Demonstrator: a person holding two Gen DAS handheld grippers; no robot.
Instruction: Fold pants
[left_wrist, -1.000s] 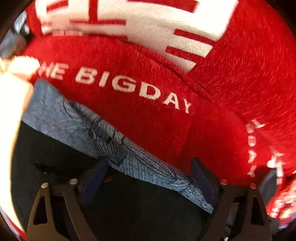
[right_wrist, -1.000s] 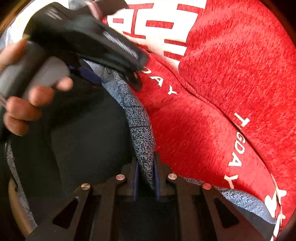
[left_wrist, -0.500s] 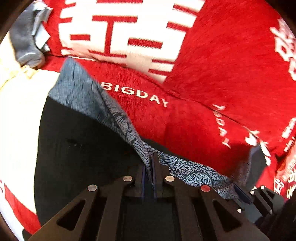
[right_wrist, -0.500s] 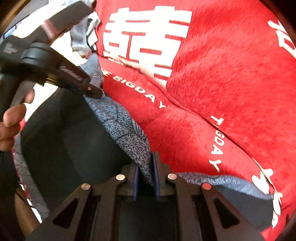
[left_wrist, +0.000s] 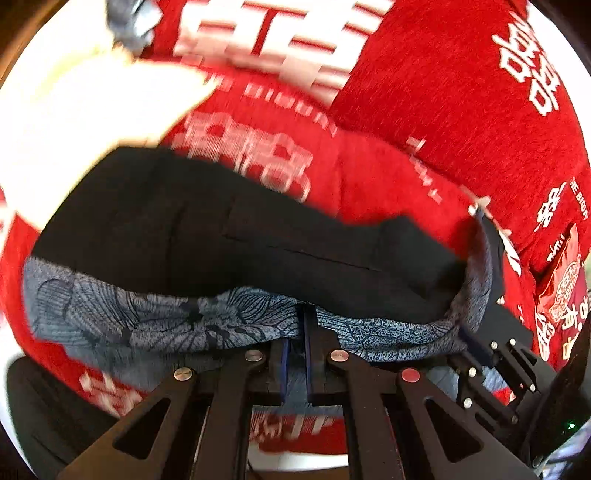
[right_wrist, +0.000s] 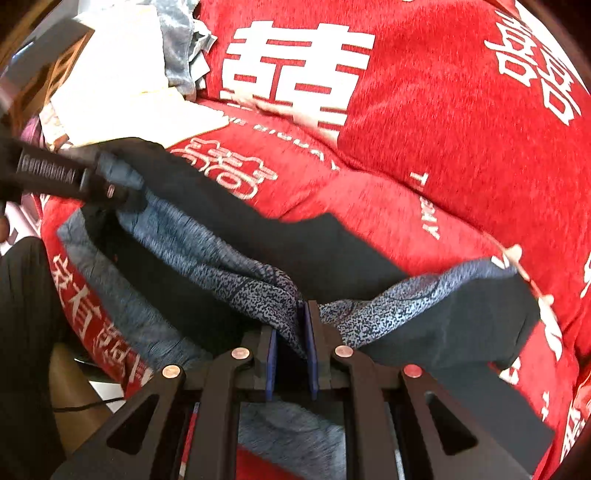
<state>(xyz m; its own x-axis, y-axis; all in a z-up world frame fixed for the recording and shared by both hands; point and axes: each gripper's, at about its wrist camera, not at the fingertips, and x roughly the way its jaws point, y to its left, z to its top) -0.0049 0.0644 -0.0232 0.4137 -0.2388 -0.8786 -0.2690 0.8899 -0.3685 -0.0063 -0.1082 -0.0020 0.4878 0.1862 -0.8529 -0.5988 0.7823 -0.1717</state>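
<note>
Black pants (left_wrist: 236, 225) with a grey-blue patterned waistband (left_wrist: 147, 321) hang lifted over a red blanket (left_wrist: 443, 110) printed with white characters. Left gripper (left_wrist: 299, 317) pinches the waistband edge, its 2 pads pressed together on the cloth; right gripper (right_wrist: 295, 317) pinches the same band further along. In the left wrist view, a red snack packet (left_wrist: 561, 280) lies at right.

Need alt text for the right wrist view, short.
The right hand-held gripper is shut on the blue-grey patterned waistband of black pants, held above a red cover with white lettering. At left, the left hand-held gripper grips the same waistband.
</note>
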